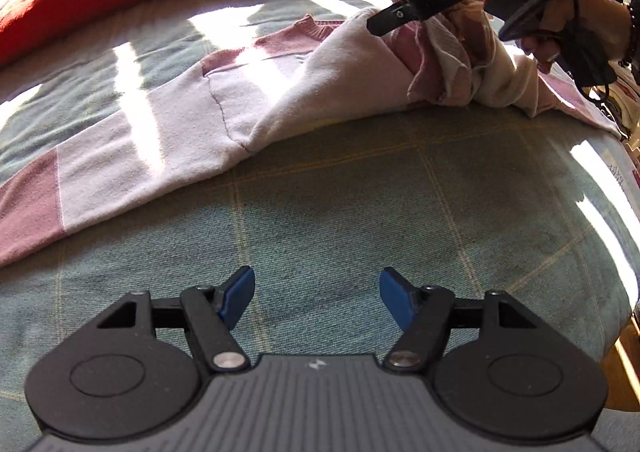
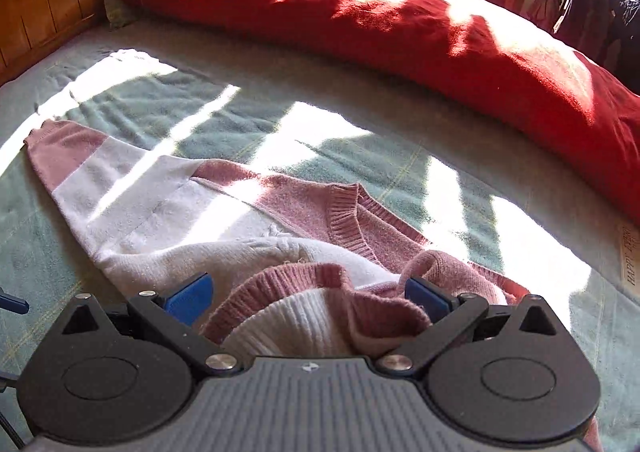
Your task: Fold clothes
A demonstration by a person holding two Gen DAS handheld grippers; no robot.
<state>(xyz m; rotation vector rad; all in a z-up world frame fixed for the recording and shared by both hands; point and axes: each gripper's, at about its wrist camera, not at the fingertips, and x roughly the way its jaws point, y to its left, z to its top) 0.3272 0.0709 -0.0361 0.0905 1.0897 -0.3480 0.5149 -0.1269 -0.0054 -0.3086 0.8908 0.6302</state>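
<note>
Just one sweater (image 2: 224, 208), one red blanket (image 2: 400, 24), two grippers.

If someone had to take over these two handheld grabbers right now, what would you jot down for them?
Left gripper: jaws open, nothing between them, hovering over bare green bedspread.
Right gripper: a bunched part of the pink-and-white sweater fills the space between its jaws; whether the pads actually press on it is unclear.
Sweater: lying on the bed, one sleeve stretched flat to the left, the other side gathered up at the right gripper. The red blanket lies behind it.
Done: no finished fold is visible.
Left: lay the gathered part over the body, fold the flat sleeve in, then fold the body.
</note>
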